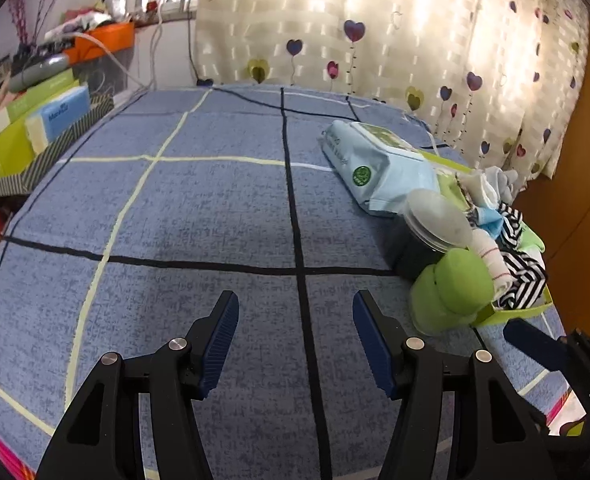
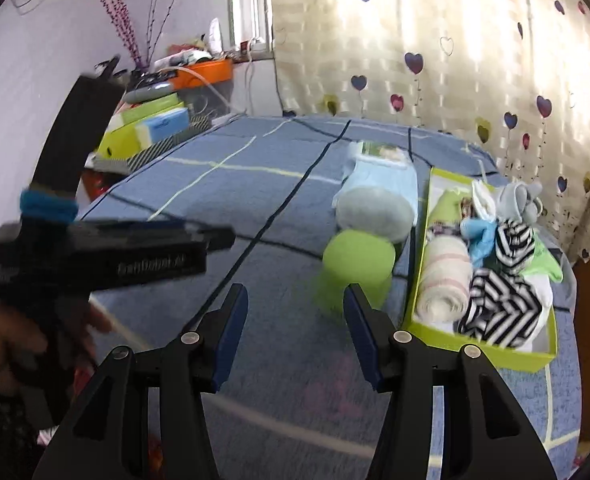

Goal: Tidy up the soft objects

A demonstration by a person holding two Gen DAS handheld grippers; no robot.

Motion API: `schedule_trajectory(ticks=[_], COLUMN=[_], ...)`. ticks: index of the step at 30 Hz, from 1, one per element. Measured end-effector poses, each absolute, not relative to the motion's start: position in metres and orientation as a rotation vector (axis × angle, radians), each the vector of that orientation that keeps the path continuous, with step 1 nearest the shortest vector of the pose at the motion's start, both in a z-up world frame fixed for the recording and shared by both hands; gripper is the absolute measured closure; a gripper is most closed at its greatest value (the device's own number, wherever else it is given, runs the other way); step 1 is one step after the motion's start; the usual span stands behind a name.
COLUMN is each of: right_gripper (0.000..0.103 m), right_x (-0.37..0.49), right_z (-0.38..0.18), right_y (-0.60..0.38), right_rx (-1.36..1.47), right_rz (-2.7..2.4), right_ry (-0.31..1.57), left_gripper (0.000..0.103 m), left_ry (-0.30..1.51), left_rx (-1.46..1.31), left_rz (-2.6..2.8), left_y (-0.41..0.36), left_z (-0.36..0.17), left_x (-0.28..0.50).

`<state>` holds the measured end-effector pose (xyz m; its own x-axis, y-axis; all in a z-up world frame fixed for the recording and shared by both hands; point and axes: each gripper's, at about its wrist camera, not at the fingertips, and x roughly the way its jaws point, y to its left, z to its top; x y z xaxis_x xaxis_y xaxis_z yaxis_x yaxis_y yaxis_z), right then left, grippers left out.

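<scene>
Both the left gripper [image 1: 295, 312] and right gripper [image 2: 295, 304] gape empty, while the green tray [image 1: 515, 312] hides behind a blurred green roll [image 2: 355, 264].

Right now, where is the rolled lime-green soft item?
The rolled lime-green soft item lies on the blue checked bedspread, just left of the lime-green box of folded cloths in the right wrist view, in front of a grey-lidded container.

A home bedroom: checked bedspread [image 1: 199, 216], heart-print curtain [image 1: 395, 40].
</scene>
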<state>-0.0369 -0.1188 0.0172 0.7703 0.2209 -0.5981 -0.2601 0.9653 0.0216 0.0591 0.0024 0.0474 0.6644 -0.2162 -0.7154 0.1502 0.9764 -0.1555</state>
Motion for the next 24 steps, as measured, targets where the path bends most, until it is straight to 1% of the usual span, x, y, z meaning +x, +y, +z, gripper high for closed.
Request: schedule_trajectory(ticks=[9, 17, 20, 21, 24], right_gripper=[0.052, 0.052, 0.046, 0.043, 0.041], right_x=[-0.032, -0.013, -0.011, -0.01, -0.006], right_z=[-0.008, -0.025, -0.026, -0.027, -0.027], right_y=[-0.16, -0.158, -0.164, -0.167, -0.169], right_rx=[0.016, -0.002, 0.022, 0.032, 0.04], right_rz=[0.034, -0.019, -0.026, -0.034, -0.053], right_ry=[0.763, 0.842, 0.837, 0.835, 0.832], left_gripper=[0.044, 0.044, 0.044, 0.042, 0.037], left_ry=[0.867, 0.908, 0.913, 0.91, 0.908], left_rx=[-0.044, -0.021, 0.001, 0.01, 0.029], left_rz=[-0.24, -0.178, -0.159, -0.156, -0.158], left_y=[-0.021, -0.025, -0.027, -0.028, -0.032], left_z=[0.034, 0.017, 0.012, 0.012, 0.009], left_x=[0.053, 0.055, 0.056, 0.056, 0.057])
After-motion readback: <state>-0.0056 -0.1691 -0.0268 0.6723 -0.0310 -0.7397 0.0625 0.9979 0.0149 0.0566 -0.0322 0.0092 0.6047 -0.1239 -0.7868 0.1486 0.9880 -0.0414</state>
